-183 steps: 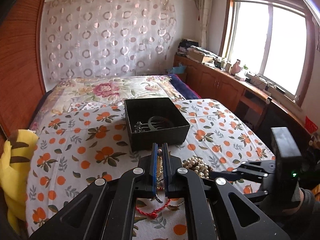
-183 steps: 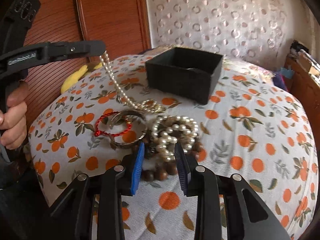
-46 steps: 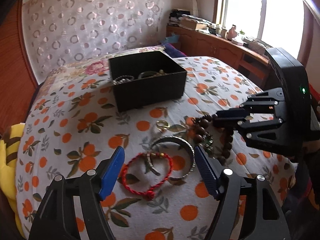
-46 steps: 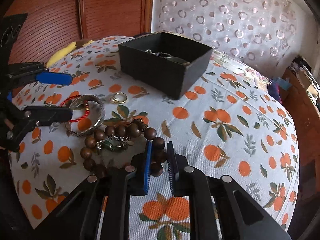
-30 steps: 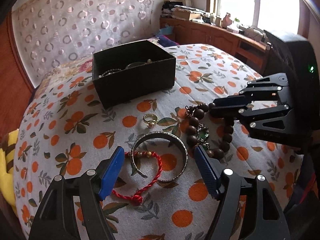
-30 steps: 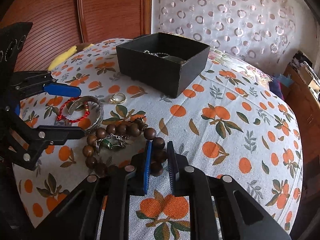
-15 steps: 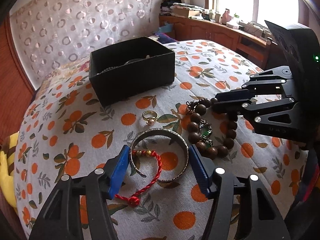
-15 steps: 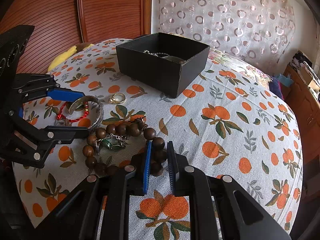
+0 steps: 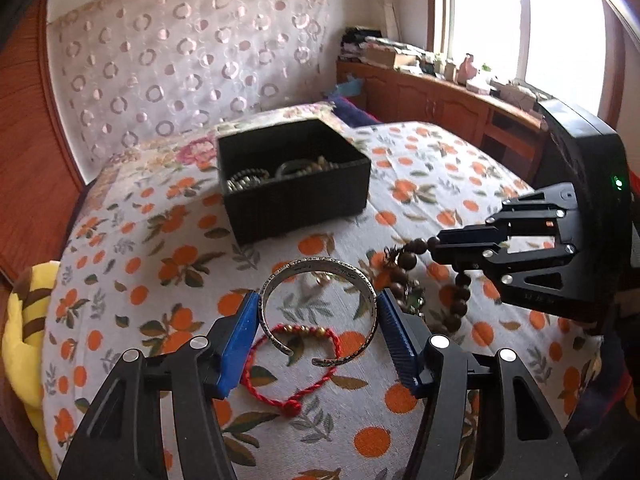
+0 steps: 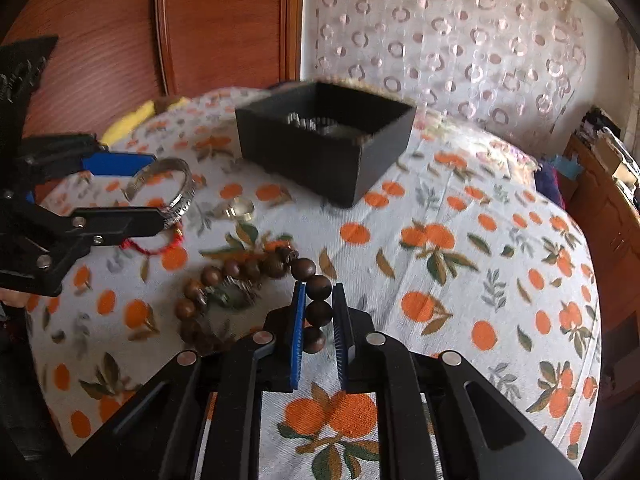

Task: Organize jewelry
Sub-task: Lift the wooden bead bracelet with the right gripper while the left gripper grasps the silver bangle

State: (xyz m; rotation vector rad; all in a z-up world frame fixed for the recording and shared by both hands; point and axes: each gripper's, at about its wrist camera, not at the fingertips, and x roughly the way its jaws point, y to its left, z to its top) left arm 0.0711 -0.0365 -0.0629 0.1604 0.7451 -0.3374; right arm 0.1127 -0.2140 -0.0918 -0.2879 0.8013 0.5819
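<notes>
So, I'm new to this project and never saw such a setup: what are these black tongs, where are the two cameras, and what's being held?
No robot here: a person holds a hand-held gripper in each hand, each carrying a forward-looking camera. The left hand-held gripper clamps a silver bangle across its width. The right hand-held gripper pinches a wooden bead bracelet. On the orange-print bedspread remain a red cord bracelet and a gold ring. The black box already holds jewelry.

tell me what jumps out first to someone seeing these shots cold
The silver cuff bangle clamped between the left gripper pads, above the red cord bracelet. To its right, the right gripper pinches a wooden bead strand. Behind them, a black box with jewelry inside sits on the orange-print bedspread.
</notes>
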